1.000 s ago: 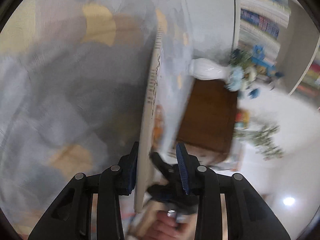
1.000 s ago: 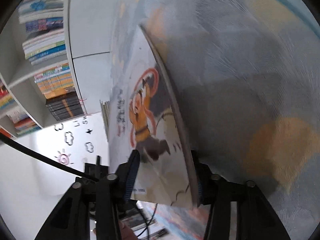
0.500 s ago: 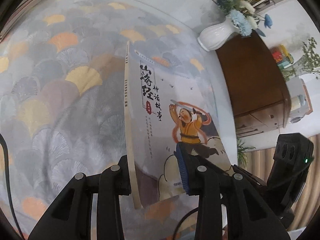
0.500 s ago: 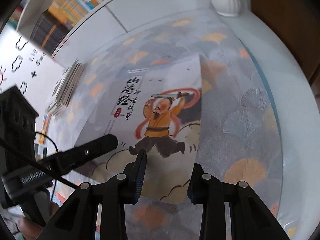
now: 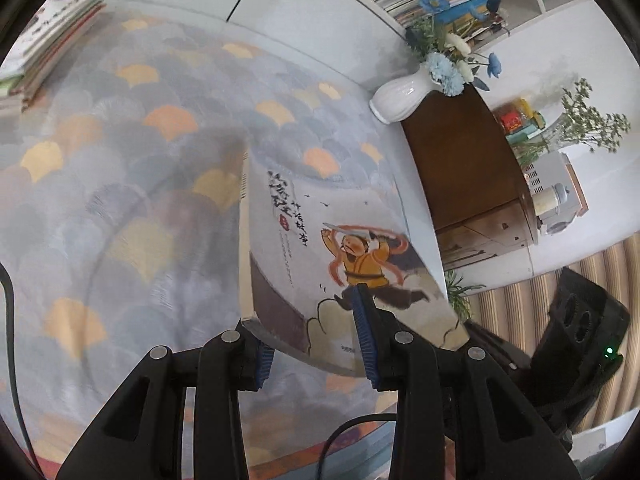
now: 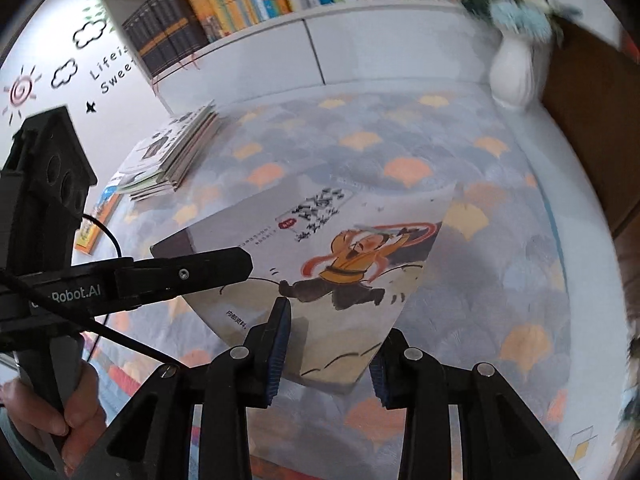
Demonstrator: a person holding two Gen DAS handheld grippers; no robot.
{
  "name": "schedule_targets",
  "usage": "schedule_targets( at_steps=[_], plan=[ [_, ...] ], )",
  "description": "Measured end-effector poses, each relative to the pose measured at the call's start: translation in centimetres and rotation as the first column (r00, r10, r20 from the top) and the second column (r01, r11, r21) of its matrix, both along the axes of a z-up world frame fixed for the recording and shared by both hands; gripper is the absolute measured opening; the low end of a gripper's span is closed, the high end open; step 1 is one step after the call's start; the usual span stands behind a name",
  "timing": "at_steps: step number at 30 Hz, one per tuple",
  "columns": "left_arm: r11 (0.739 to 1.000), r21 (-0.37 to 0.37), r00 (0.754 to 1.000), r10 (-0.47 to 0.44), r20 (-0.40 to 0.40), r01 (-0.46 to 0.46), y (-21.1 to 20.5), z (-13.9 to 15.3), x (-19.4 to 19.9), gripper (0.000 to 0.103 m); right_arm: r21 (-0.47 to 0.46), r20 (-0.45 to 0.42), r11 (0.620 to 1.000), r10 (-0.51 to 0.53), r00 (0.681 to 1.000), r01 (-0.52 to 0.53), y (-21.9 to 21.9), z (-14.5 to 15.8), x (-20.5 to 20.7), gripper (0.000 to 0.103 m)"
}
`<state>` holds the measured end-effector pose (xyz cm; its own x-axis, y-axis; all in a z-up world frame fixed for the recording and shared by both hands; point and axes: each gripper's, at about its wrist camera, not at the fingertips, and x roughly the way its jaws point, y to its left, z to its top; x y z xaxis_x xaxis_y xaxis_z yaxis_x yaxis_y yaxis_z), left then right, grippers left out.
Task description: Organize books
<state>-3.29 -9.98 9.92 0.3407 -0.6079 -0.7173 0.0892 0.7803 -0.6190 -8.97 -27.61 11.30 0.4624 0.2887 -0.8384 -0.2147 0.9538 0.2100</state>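
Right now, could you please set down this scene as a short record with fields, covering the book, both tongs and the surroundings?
held item: picture book with a cartoon figure in orange on its pale cover
left tongs: clamped on the book's near edge
right tongs: clamped on the same book
surface: grey cloth with orange fan shapes
other books: flat stack at the far left of the cloth
nearby: white vase of blue flowers

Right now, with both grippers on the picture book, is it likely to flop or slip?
Probably fairly stiff: the picture book stays flat held only at its near edge. Likely light, being thin. Its glossy-looking cover could slip, though the left gripper and right gripper clamp it from both faces.
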Motion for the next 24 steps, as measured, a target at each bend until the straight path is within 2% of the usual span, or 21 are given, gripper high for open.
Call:
schedule_targets(
  at_steps=[3,6,13,19,21,24],
  plan=[
    [1.000,-0.020,0.999,-0.012,0.032,0.012,1.6,0.8,0.2,0.031,-0.057,0.056,0.998,-0.002,0.998,0.005,2.1,1.2,0.1,0.034],
    [0.999,-0.044,0.998,-0.008,0.068,0.011,3.7,1.8,0.4,0.031,-0.052,0.077,0.999,-0.003,0.997,0.007,3.4,2.0,0.6,0.034],
    [0.999,-0.041,0.989,0.036,0.146,-0.030,10.4,4.2,1.5,0.031,-0.053,0.155,0.998,0.041,0.987,-0.033,9.2,4.5,1.9,0.034],
    [0.995,-0.050,0.980,0.090,0.176,-0.082,16.0,4.8,2.2,0.031,-0.050,0.196,0.995,0.096,0.976,-0.088,15.4,5.4,3.7,0.034],
    [0.994,-0.070,0.977,0.090,0.192,-0.078,17.3,5.3,2.3,0.031,-0.040,0.212,0.992,0.126,0.969,-0.121,17.4,5.8,4.0,0.034],
    [0.997,-0.055,0.981,0.068,0.180,-0.059,18.5,5.0,2.6,0.032,-0.058,0.228,0.991,0.129,0.965,-0.119,19.4,6.1,4.2,0.036]
  ],
)
